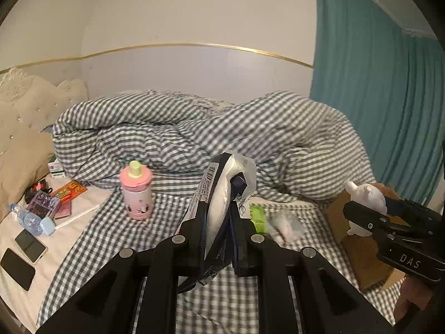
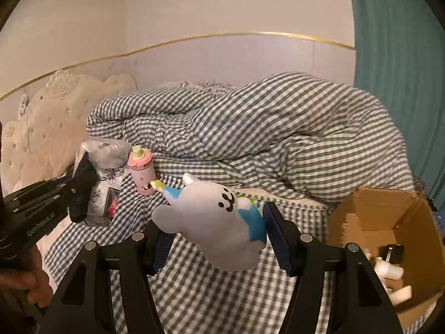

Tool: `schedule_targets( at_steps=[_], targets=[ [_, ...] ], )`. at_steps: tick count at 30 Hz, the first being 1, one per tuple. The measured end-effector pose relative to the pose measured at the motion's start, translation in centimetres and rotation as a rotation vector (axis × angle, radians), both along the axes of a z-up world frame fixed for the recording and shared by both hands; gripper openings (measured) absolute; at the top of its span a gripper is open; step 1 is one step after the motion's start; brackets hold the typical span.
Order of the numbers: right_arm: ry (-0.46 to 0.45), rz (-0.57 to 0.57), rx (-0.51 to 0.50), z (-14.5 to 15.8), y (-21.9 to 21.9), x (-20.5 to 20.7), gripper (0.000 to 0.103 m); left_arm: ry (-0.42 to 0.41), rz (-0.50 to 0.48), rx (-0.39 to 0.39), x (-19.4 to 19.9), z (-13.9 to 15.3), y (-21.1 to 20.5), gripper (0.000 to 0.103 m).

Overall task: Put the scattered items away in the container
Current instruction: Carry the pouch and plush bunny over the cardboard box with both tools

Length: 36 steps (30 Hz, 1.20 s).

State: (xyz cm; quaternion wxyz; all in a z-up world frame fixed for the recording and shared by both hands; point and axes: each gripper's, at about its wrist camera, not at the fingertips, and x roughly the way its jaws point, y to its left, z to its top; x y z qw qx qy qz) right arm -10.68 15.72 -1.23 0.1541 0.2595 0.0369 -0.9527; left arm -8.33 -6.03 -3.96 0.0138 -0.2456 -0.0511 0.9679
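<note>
Both grippers are loaded, the left gripper (image 1: 219, 239) clamped on a packet (image 1: 219, 208) and the right gripper (image 2: 217, 239) on a toy (image 2: 219, 220), neither yet in the box (image 2: 361, 211) at right, which already holds some items, while a pink bottle (image 1: 136, 192) waits on the bed (image 1: 116, 236)

White letters "DAS" show on the black body of the right gripper (image 1: 370, 222), seen at the right edge of the left wrist view. In the right wrist view, "GenRobot.AI" runs in pale lettering along the black body of the left gripper (image 2: 80, 194). A barcode and lines of small print sit on the dark packet (image 1: 214, 203) between the left fingers, too small to read.
</note>
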Motion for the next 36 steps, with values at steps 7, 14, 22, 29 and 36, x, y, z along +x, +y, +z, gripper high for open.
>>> schedule_targets(
  at_steps=[7, 14, 22, 29, 36],
  targets=[
    [0.051, -0.050, -0.010, 2.2, 3.8, 3.2, 0.061, 0.037, -0.061, -0.017, 1.6, 1.8, 4.2, 0.014],
    [0.085, -0.112, -0.017, 3.7, 7.6, 5.7, 0.061, 0.062, -0.112, -0.032, 2.5, 3.1, 8.3, 0.014],
    [0.111, -0.195, -0.017, 4.7, 11.7, 7.8, 0.061, 0.068, -0.172, -0.039, 2.8, 3.9, 12.6, 0.014],
    [0.114, -0.261, -0.019, 4.7, 15.6, 8.2, 0.061, 0.071, -0.227, -0.048, 2.1, 4.2, 16.4, 0.014],
    [0.105, -0.321, -0.014, 4.4, 19.4, 8.3, 0.061, 0.053, -0.263, -0.040, 0.6, 3.7, 19.8, 0.014]
  ],
)
